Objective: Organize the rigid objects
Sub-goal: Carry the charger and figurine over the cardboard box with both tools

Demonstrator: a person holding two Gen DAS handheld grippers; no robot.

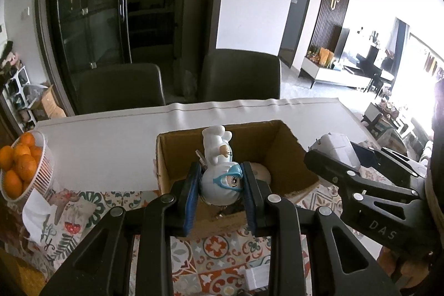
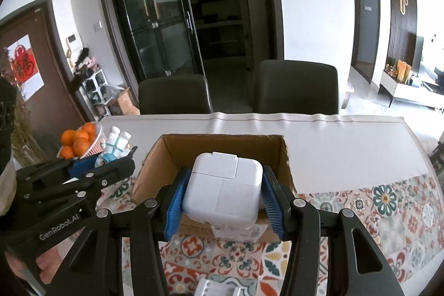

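Observation:
My left gripper (image 1: 222, 179) is shut on a small white toy figure (image 1: 222, 179) with blue goggles, held above the near edge of an open cardboard box (image 1: 280, 146). The figure's white legs point up. My right gripper (image 2: 223, 190) is shut on a white square power adapter (image 2: 224, 190), also above the near side of the box (image 2: 155, 157). In the left wrist view the right gripper (image 1: 327, 157) and adapter (image 1: 338, 146) hang to the right of the box. In the right wrist view the left gripper (image 2: 111, 160) with the toy figure (image 2: 116, 146) is to the left.
A white basket of oranges (image 1: 41, 171) stands at the table's left side. The table carries a white cover (image 1: 111, 146) behind a patterned cloth (image 1: 222, 248). Two dark chairs (image 1: 238, 74) stand at the far edge. Small white objects (image 2: 219, 289) lie on the cloth near me.

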